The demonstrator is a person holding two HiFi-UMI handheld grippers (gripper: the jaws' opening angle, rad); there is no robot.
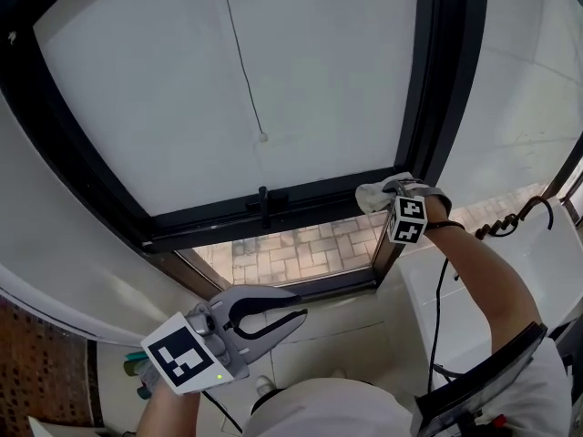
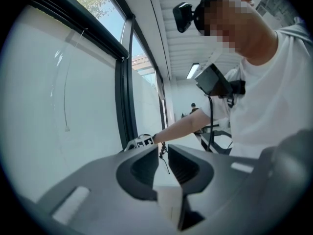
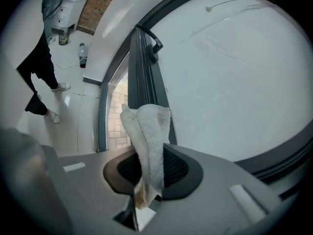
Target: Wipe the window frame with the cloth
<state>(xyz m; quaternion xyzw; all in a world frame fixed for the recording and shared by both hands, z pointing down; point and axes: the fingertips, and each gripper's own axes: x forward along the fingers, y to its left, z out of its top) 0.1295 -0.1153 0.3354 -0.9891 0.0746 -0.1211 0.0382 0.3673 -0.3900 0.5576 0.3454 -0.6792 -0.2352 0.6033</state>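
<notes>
Head view: your right gripper [image 1: 389,192] presses the cloth [image 1: 369,197] to the window frame [image 1: 305,200] at far right, left gripper [image 1: 293,305] near; left gripper view: jaws spread, empty; right gripper view: jaws pinching the cloth.

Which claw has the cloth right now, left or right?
The right claw, shut on the white cloth at the window frame; the left claw is open and empty.

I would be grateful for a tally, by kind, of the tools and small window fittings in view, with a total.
Grey two-jaw grippers: 2, the left gripper and the right gripper
White terry cloth: 1
Black window handle: 1
Thin pull cord with bead: 1
Total: 5
</notes>
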